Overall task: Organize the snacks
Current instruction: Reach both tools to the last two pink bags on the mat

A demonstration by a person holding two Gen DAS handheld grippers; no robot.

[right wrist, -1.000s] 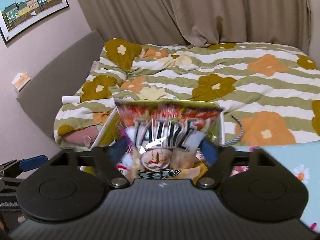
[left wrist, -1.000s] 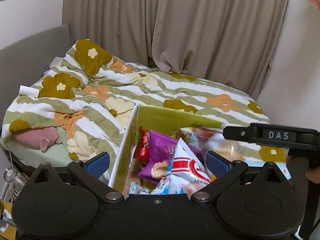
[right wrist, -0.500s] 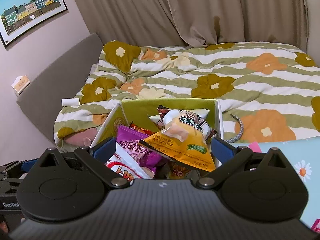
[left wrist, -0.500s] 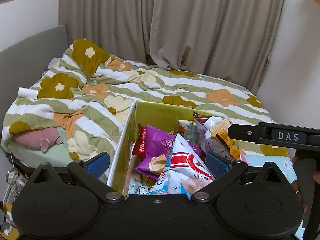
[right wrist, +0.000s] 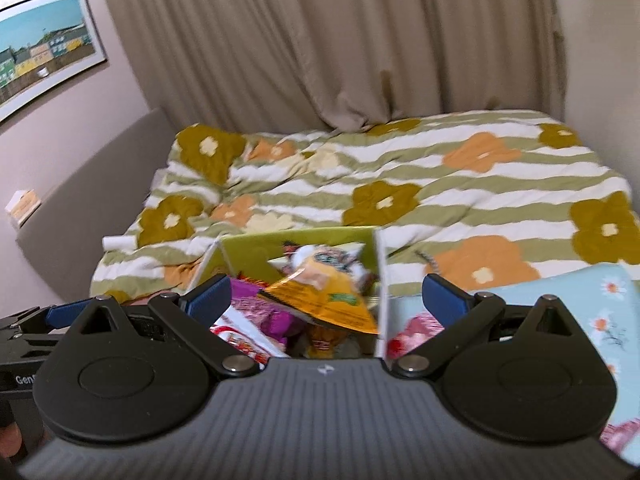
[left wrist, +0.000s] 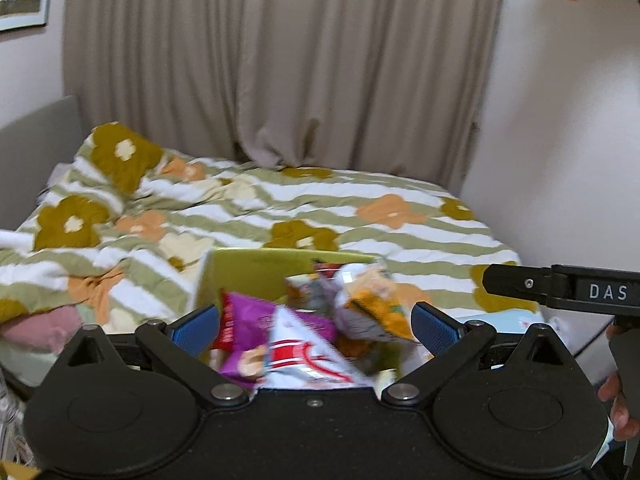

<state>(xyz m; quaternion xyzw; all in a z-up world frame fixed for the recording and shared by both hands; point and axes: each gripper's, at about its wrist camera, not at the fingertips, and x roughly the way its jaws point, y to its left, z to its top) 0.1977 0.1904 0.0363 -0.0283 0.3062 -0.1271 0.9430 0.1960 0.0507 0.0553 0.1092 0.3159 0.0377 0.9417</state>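
A yellow-green box holds several snack bags: a purple bag, a red-and-white shrimp bag and an orange-yellow bag lying on top. My left gripper is open and empty, just above and behind the box. My right gripper is open and empty over the box's near right side. The right gripper's black body shows at the right of the left wrist view.
The box stands in front of a bed with a striped flowered quilt. A light blue flowered surface with pink-red snack packs lies right of the box. Beige curtains hang behind; a grey headboard is at left.
My right gripper opened and let the orange-yellow bag go; it now lies on top in the box. Both grippers have pulled back and tilted upward.
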